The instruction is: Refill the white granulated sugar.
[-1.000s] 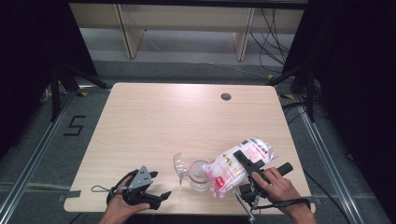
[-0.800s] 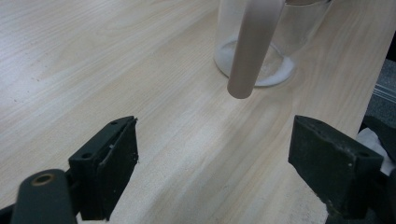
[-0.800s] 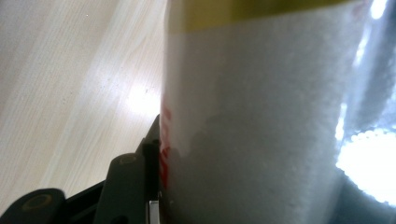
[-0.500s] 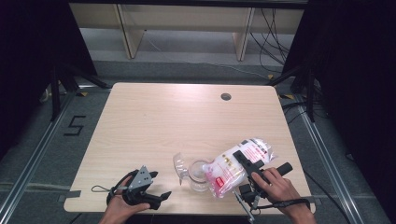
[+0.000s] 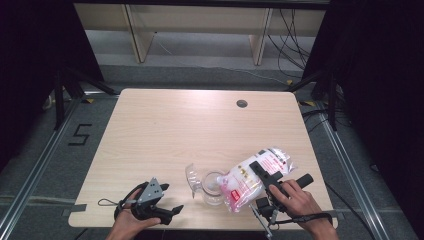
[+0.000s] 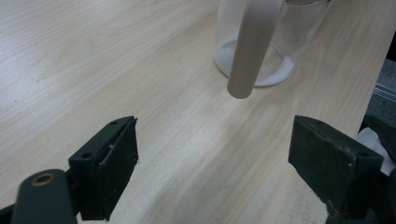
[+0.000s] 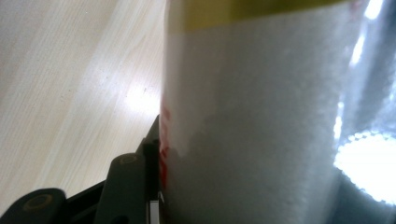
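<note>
Holding bag [image 5: 252, 180] tilted, mouth over glass jar [image 5: 214, 188] near surface [image 5: 200, 125] front edge, your right tool [image 5: 260, 170] clamps it for pouring. Left tool [image 5: 167, 210] rests wide open, empty, beside jar.

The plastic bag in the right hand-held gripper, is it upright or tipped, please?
Tipped. The plastic bag slants down-left over the glass jar, gripped by the right hand-held gripper; white powder already covers the jar's bottom.

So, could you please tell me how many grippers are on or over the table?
2: the left gripper rests open at the table's near-left edge; the right gripper grips the white bag tilted over the glass jar.
</note>
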Demonstrator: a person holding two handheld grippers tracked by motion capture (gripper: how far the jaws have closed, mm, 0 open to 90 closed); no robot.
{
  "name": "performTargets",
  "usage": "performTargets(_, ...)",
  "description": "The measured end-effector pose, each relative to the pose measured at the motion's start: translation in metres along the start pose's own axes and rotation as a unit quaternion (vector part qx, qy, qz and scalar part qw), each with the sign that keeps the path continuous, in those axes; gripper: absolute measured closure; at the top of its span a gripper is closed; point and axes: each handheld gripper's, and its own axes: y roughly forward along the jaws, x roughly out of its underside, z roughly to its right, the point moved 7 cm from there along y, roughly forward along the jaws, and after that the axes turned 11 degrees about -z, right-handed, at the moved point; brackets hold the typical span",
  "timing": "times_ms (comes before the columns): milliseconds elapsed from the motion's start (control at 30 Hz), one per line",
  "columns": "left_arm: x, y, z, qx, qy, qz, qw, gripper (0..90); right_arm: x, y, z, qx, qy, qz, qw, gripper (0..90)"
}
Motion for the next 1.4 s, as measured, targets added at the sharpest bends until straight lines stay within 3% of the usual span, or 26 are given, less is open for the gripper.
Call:
performTargets(67, -0.0003, 0.0002, 0.0004, 0.001, -0.002, 0.002, 1.0, 15.4, 0.0009, -0.0008, -0.0017, 0.0, 0.008, -0.006, 0.9999, 51.8)
performTargets(267, -0.0007, 0.0004, 0.0007, 0.001, -0.003, 0.005, 1.0, 15.4, -0.0005, -0.0014, 0.0017, 0.003, -0.005, -0.005, 1.0, 51.9)
performTargets(433, -0.0003, -0.0004, 0.0007, 0.0, -0.003, 0.001, 1.0, 15.4, -0.0015, -0.0011, 0.0038, 0.012, -0.003, 0.0, 0.9999, 52.0)
performTargets(500, 0.0009, -0.001, -0.0017, -0.006, 0.006, -0.009, 0.9999, 15.4, -0.0003, -0.0019, 0.0015, 0.008, 0.008, -0.006, 0.9999, 52.0)
performTargets(667, 0.0009, -0.0012, -0.0019, -0.005, 0.007, -0.009, 0.9999, 15.4, -0.0002, -0.0021, 0.0012, 0.003, 0.009, -0.007, 0.9999, 52.1)
performTargets(800, 0.0012, -0.0015, -0.0018, -0.002, 0.008, -0.011, 0.9999, 15.4, -0.0004, -0.0019, 0.0017, 0.005, -0.004, -0.003, 1.0, 52.2)
performTargets(900, 0.0013, -0.0015, -0.0021, -0.002, 0.008, -0.011, 0.9999, 15.4, -0.001, -0.0024, 0.0008, 0.006, 0.009, -0.001, 0.9999, 52.3)
performTargets(933, 0.0001, -0.0011, -0.0001, 0.004, 0.0, -0.003, 1.0, 15.4, -0.0009, -0.0025, 0.0008, 0.007, 0.009, -0.002, 0.9999, 52.3)
performTargets(1400, 0.0, -0.0015, 0.0, 0.004, 0.001, -0.003, 1.0, 15.4, -0.0013, -0.0032, 0.0021, 0.008, 0.007, 0.0, 0.9999, 52.6)
